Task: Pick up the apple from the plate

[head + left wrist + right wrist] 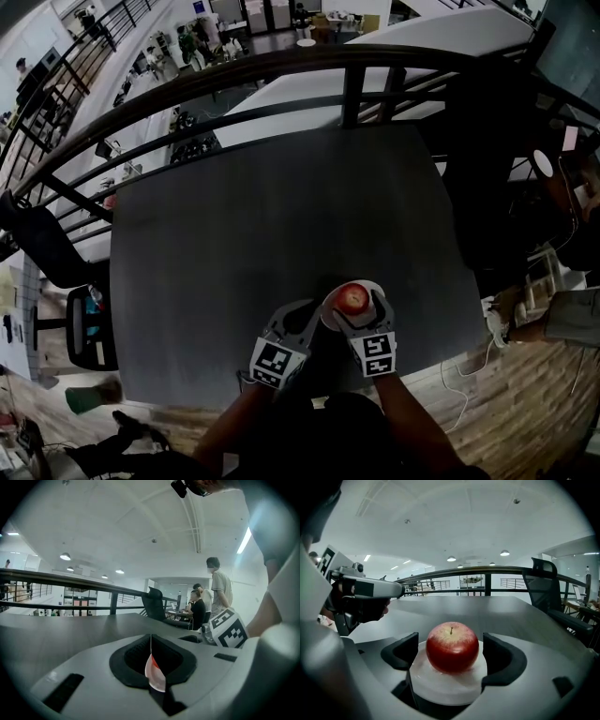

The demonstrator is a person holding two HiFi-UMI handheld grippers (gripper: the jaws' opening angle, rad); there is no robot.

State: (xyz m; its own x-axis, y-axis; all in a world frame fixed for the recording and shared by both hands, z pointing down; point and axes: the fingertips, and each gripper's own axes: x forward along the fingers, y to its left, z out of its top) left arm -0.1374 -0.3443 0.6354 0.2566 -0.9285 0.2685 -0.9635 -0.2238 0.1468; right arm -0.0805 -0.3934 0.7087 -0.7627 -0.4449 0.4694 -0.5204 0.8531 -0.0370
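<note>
Plainly, apple (452, 648) sits upright; stem up.

The dark tabletop (234, 244) is bare ahead and to both sides. The apple (452, 648) sits on its plate (440, 693) between the wide jaws of the right gripper (451, 645), with a small gap on each side. The left gripper (305, 314) is just beside it, crowding the left side. A railing (356, 70) stands past the far edge.

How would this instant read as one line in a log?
right gripper: open, jaws either side of apple, not touching | apple: on plate | left gripper: shut, empty
</note>
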